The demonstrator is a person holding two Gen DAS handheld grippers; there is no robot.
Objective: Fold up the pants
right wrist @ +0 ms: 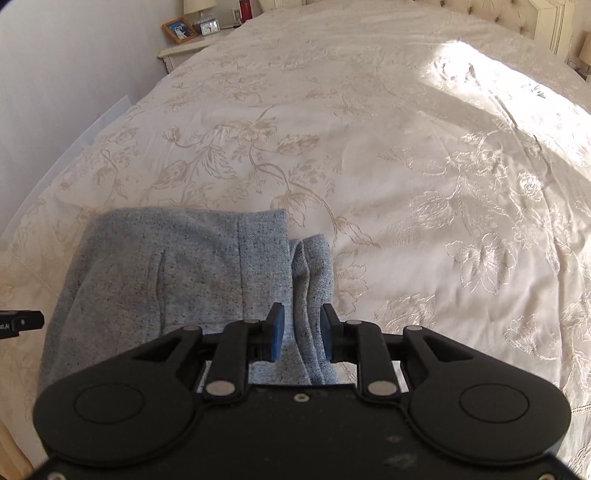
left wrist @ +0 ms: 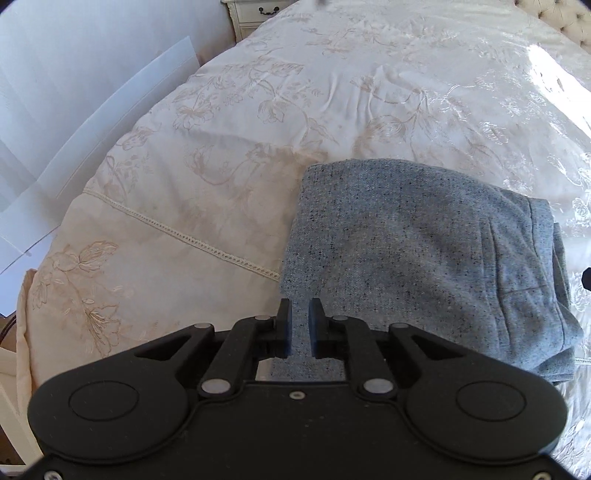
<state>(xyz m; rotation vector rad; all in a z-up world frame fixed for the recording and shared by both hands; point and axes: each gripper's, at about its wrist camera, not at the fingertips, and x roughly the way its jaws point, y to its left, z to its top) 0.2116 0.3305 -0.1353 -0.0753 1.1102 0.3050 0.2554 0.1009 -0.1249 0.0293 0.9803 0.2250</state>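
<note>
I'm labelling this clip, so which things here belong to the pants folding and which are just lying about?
Job:
pants, grey, folded on the bedspread
left gripper, open over the pants
right gripper, open over the pants' right edge

Lying about:
nightstand
picture frame
clock
lamp
headboard

I am seeing one pair of grey folded pants point(left wrist: 413, 251) lying on one floral bedspread point(left wrist: 229, 155). I am counting one framed picture point(right wrist: 179, 29) and one small clock point(right wrist: 210, 26) on one nightstand point(right wrist: 184, 50).
</note>
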